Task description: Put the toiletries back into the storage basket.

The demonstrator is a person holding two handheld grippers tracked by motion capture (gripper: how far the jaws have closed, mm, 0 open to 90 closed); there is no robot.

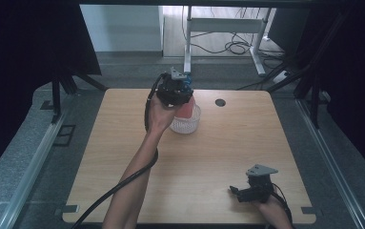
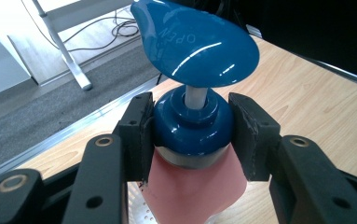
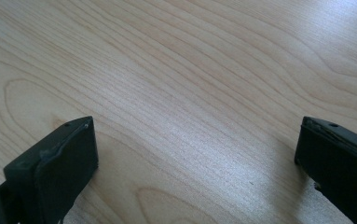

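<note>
Forearms enter from the bottom of the high view, and the right gripper (image 1: 239, 192) sits low at the near right of the wooden table (image 1: 123, 143), its jaws spread with nothing between them. Farther up, the left gripper (image 1: 182, 98) is held over a pump bottle (image 1: 186, 109) that stands in a clear dimpled dish (image 1: 186, 125) near the table's far middle. A black cable (image 1: 118, 188) trails back along the left forearm. The dish looks light, so a sideways pull on the bottle could drag or tip it.

Along the left gripper's own jaws, the two black pads (image 2: 141, 135) sit on either side of the bottle's blue collar (image 2: 192, 128), the left one touching and the right one at or just off its edge, so the grip is closed on the collar or very nearly so. Above it the blue pump head (image 2: 197, 44), marked OPEN, stands raised on its pale stem (image 2: 195, 98); below, the pink body (image 2: 192, 186) drops away. The collar is rounded and glossy, which I judge to be the main risk: a squeeze high on the curve could let the bottle slip down or rotate. Any lift that catches the pump head could press it and squirt liquid.

Facing bare wood grain, the right gripper's jaws stand wide apart and empty. It is well apart from the bottle, so it offers no steadying support if the left grip falters.
</note>
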